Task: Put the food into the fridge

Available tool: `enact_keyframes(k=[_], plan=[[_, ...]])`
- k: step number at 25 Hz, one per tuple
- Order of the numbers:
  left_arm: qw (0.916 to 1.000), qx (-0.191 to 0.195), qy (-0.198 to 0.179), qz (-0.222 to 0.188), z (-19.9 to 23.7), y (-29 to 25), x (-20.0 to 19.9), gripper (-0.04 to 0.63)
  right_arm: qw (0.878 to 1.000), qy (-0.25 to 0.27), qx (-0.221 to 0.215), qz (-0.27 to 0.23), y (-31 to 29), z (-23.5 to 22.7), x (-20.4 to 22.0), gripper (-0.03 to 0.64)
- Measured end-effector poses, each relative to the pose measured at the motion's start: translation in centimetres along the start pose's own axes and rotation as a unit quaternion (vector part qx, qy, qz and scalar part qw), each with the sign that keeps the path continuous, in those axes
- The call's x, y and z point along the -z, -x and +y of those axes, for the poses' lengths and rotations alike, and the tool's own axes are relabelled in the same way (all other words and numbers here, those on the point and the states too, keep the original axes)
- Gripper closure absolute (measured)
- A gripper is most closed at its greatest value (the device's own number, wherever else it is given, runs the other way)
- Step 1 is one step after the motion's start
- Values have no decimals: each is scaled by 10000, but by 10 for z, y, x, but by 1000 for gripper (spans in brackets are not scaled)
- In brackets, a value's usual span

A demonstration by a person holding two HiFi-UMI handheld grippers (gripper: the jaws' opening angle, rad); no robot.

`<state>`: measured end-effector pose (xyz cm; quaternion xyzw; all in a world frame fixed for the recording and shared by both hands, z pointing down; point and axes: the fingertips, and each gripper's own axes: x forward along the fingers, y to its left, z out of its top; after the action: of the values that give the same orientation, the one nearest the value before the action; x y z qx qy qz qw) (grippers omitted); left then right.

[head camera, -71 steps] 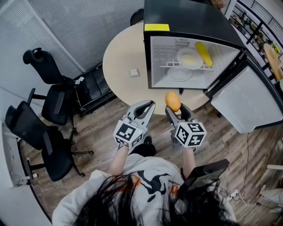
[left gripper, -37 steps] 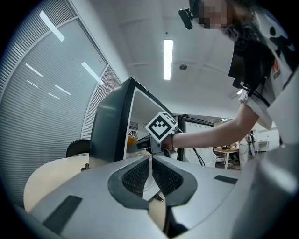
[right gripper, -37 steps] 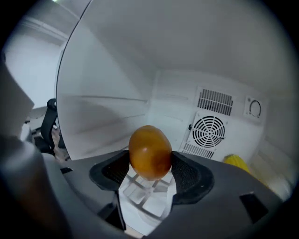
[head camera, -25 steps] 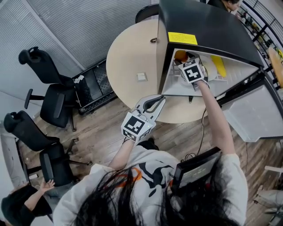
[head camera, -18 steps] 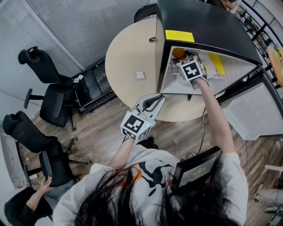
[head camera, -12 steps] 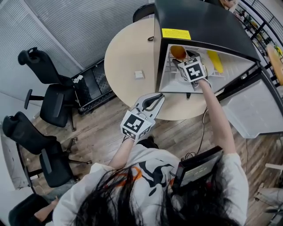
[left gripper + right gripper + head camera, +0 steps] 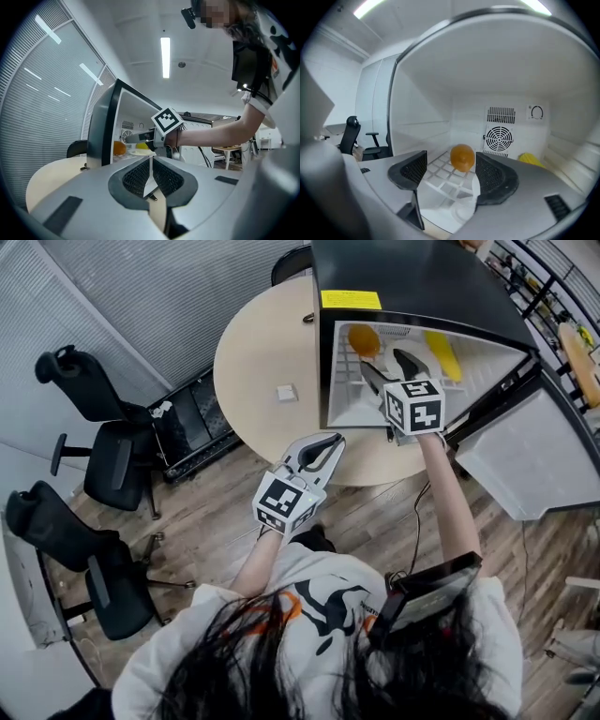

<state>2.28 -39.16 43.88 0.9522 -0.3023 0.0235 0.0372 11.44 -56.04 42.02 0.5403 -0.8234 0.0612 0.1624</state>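
An orange (image 7: 364, 338) lies on the wire shelf at the back left of the open black mini fridge (image 7: 412, 277). It also shows in the right gripper view as an orange (image 7: 462, 157) standing free beyond the jaws. My right gripper (image 7: 386, 364) is at the fridge's mouth, open, with nothing between its fingers (image 7: 410, 171). A yellow food item (image 7: 442, 354) lies at the shelf's right. My left gripper (image 7: 323, 448) hangs shut and empty in front of the table, below the fridge.
The fridge stands on a round beige table (image 7: 262, 352) with a small white object (image 7: 286, 393) on it. The fridge door (image 7: 525, 456) swings open to the right. Black office chairs (image 7: 103, 437) stand at the left on the wood floor.
My right gripper carried the orange into the fridge, let it go on the shelf and has pulled back toward the opening. The left gripper has hardly moved.
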Motion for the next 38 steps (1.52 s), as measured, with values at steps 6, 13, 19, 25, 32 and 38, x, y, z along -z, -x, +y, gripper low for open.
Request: enact_keyframes(k=[6, 13, 19, 25, 32, 38], plan=[[10000, 14, 0, -3, -13, 3, 1, 580, 9965, -749, 42, -375, 59, 17, 32, 287], [10000, 62, -4, 21, -36, 9, 1, 580, 9810, -1873, 19, -502, 128, 37, 75, 295], [9999, 130, -2, 66, -68, 15, 6, 580, 9639, -2485, 536, -791, 183, 38, 97, 537], [9997, 206, 2, 114, -108, 27, 11, 580, 9639, -2547, 416, -652, 223, 60, 120, 537], [9995, 167, 118, 233, -159, 55, 26, 580, 9706, -2337, 240, -525, 276, 98, 142, 537], [9988, 150, 224, 400, -212, 86, 49, 580, 9722, -2320, 62, -319, 325, 134, 176, 551]])
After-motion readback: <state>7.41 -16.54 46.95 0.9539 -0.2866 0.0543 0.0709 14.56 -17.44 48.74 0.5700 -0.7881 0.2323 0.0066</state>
